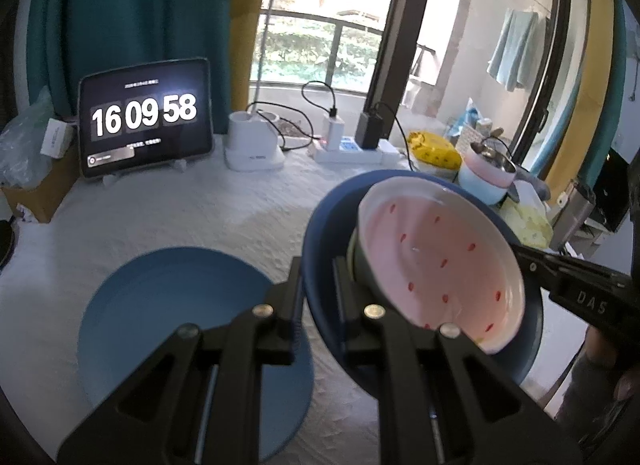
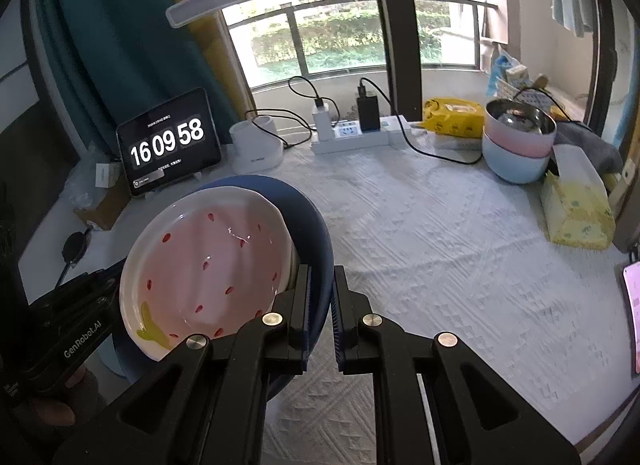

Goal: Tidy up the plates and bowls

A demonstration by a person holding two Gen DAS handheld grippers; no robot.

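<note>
Clearly mid-carry: each hand-held gripper, left (image 1: pixel 318 305) and right (image 2: pixel 320 305), is clenched on the dark blue bowl's (image 1: pixel 320 265) rim, strawberry bowl (image 1: pixel 440 261) nested inside. Next, I judge, comes a level lowering onto the blue plate (image 1: pixel 160 305).

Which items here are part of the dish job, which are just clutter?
Job: dark blue bowl with strawberry bowl inside, clamped by left tool and right tool; light blue plate; stacked pastel bowls.

Clutter: tablet clock, lamp, power strip, tissue pack.
</note>
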